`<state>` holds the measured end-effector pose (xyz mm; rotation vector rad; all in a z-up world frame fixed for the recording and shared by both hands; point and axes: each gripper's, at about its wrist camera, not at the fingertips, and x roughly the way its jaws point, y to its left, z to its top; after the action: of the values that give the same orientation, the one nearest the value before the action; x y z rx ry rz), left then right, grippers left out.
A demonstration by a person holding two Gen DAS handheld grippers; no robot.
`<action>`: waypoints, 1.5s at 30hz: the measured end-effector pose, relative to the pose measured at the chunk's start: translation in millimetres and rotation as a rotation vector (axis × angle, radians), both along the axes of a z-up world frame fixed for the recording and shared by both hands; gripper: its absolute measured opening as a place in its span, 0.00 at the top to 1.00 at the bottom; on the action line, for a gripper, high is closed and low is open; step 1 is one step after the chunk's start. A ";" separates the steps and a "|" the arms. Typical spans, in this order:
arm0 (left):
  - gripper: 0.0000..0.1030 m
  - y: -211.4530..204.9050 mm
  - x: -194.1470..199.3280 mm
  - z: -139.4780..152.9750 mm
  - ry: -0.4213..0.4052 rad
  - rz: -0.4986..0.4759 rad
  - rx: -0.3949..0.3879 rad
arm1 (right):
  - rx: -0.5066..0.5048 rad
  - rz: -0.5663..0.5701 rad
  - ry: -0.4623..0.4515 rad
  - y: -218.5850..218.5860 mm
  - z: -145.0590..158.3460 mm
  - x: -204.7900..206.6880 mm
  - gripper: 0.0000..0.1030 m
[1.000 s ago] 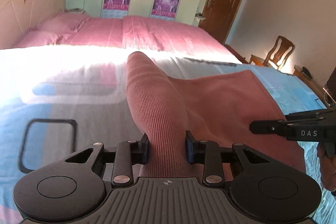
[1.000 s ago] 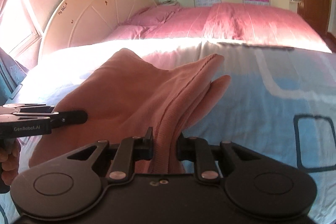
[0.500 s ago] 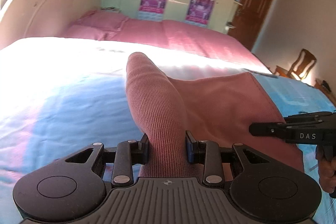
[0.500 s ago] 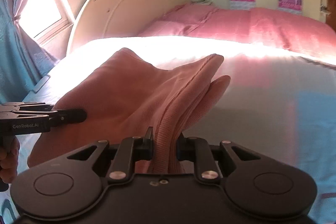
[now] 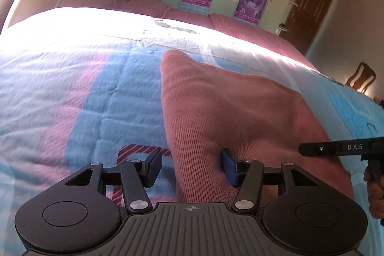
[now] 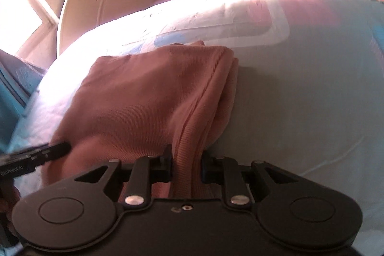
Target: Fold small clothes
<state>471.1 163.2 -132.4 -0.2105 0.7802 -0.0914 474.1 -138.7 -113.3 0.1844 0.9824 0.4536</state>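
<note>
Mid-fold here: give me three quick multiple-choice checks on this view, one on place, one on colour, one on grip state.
1. Where does the garment lie?
A. on the quilt
B. on a chair
C. on the floor

2. What colour is the garment?
A. green
B. dusty pink
C. black

3. How is the left gripper set?
A. clamped tight on the cloth
B. fingers apart around the edge
C. out of sight

Answers: A, the patterned quilt spreads under it; B, pink knit in both views; B, a gap shows beside the left finger, while the right gripper pinches its edge.
</note>
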 end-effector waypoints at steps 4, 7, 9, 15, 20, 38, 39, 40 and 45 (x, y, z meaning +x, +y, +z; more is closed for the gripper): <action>0.47 3.0 -10.3 19.1 -0.033 -0.006 0.044 | -0.044 -0.034 -0.019 1.4 7.8 -4.6 0.68; 0.47 1.9 -17.7 39.4 -0.103 -0.042 0.070 | -0.151 -0.058 -0.145 5.3 33.7 -21.1 0.64; 0.59 -4.6 -8.5 43.4 -0.117 -0.096 0.047 | -0.187 -0.016 -0.190 14.9 44.8 -17.6 0.72; 0.68 -32.8 27.4 12.3 0.016 -0.206 0.076 | -0.351 0.076 -0.115 47.8 15.1 13.8 0.93; 0.68 -31.4 19.6 17.3 -0.005 -0.205 0.077 | -0.357 0.037 -0.114 32.7 14.8 15.6 0.84; 0.68 -45.2 -66.0 15.2 -0.009 -0.138 0.103 | -0.341 0.060 -0.120 27.9 12.2 -62.5 0.86; 0.68 -46.2 -72.4 15.3 0.000 -0.137 0.110 | -0.336 0.046 -0.124 25.8 13.6 -63.7 0.86; 0.68 -47.3 -77.2 12.6 0.014 -0.135 0.118 | -0.335 0.038 -0.129 24.1 14.2 -66.8 0.86; 0.68 -52.8 -95.1 6.2 0.027 -0.110 0.147 | -0.350 0.044 -0.136 25.7 5.4 -71.7 0.85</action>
<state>376.0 110.4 -126.2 -0.0299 0.8214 -0.1348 402.4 -113.1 -107.9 -0.1812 0.9174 0.3231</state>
